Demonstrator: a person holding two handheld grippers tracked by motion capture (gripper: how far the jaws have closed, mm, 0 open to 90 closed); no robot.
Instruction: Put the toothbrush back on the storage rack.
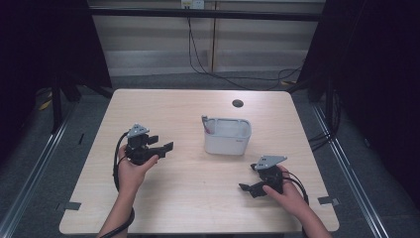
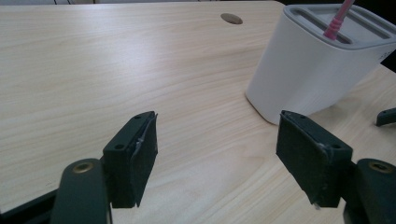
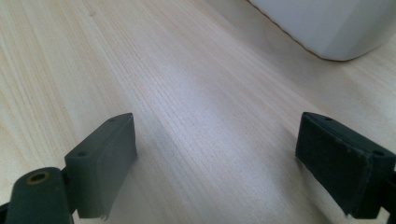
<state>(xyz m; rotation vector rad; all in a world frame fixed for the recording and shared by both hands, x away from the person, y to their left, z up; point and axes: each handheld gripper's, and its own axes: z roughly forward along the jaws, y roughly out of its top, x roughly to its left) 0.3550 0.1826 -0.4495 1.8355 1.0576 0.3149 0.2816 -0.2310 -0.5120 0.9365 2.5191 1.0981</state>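
**Both tools spread beside the white holder**

The left tool (image 1: 166, 147) sits in the person's left hand (image 1: 132, 171) above the pale wooden surface (image 1: 163, 106), its jaws pointing toward the white holder (image 1: 227, 136). In the left gripper view the left tool (image 2: 217, 154) has its two black jaws standing wide apart, with bare wood between them and nothing pinched. The holder (image 2: 308, 70) lies ahead of this tool and off toward its right jaw, near but not touching. It is a rounded white plastic tub with a grey slotted top, and a pink handle (image 2: 337, 21) stands up out of one of the slots. A round cable hole (image 2: 231, 18) in the surface lies farther ahead, beyond the holder's near corner.

The right tool (image 1: 247, 188) is held in the right hand (image 1: 287, 193), low over the surface, with its jaws pointing toward the middle of the surface and the holder just beyond it. In the right gripper view the right tool (image 3: 215, 158) is also spread wide, with only wood grain between its pads. The bottom edge of the holder (image 3: 327, 28) shows ahead and toward the right jaw, apart from it.

The two tools are well apart from each other, with the holder roughly between and beyond them.
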